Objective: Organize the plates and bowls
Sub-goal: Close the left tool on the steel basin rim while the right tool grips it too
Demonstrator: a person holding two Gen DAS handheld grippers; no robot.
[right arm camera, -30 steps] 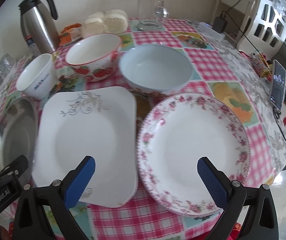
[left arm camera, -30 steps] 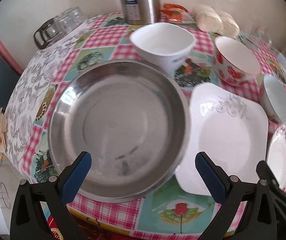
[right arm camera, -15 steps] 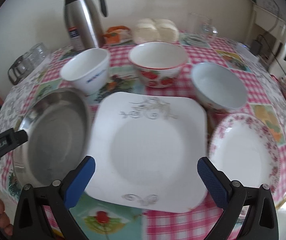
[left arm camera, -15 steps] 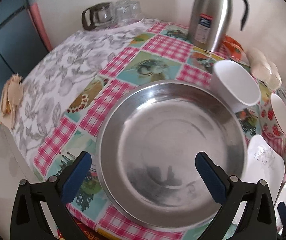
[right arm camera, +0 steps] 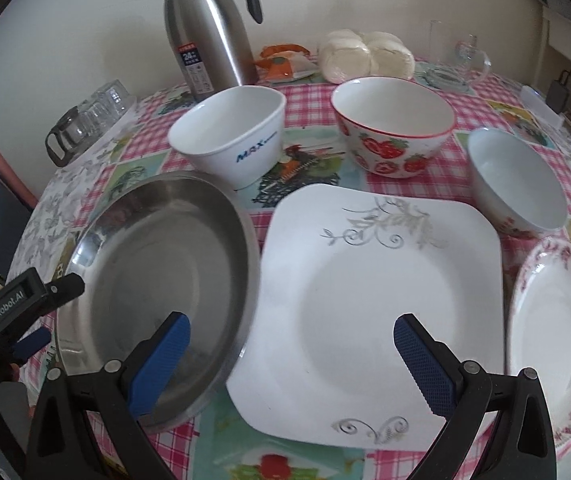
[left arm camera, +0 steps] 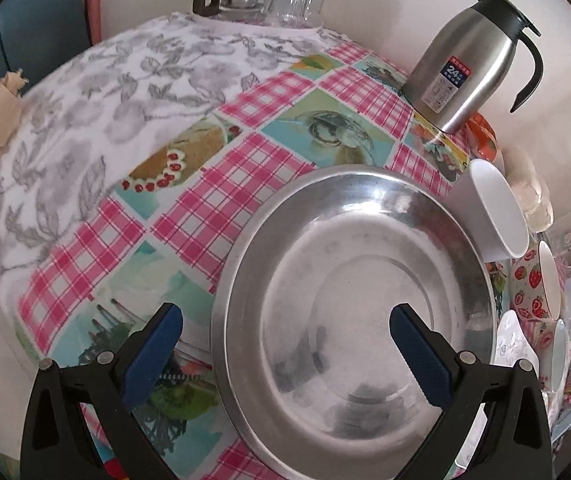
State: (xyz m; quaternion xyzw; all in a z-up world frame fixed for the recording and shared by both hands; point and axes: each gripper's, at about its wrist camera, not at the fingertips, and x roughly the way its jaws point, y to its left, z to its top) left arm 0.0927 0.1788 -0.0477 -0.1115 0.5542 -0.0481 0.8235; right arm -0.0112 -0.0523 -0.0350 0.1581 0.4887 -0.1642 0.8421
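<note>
Clearly, the biggest risk is with the steel plate [right arm camera: 153, 276], the largest piece on the counter [left arm camera: 213, 216]. Its right rim seems to lie over the left edge of the square white plate [right arm camera: 381, 300], so if one is pulled carelessly, the other can be dragged or tipped. The left tool [left arm camera: 285, 340] hovers over the steel plate near its left rim with its jaws spread wide and holds nothing; a thin, smooth metal rim may slip out of the blue pads. The right tool [right arm camera: 291, 350] is also spread and empty, above the near side of the square plate, between the steel plate and the floral plate [right arm camera: 557, 344]. That floral plate sits near the counter edge and can be pushed off by a wide swing.

By count, I see three plates: one steel, one square white, one floral. Behind them stand three bowls: one strawberry bowl [right arm camera: 393, 128], one white bowl [right arm camera: 229, 128] with blue letters, and one smaller pale bowl [right arm camera: 517, 184].
</note>
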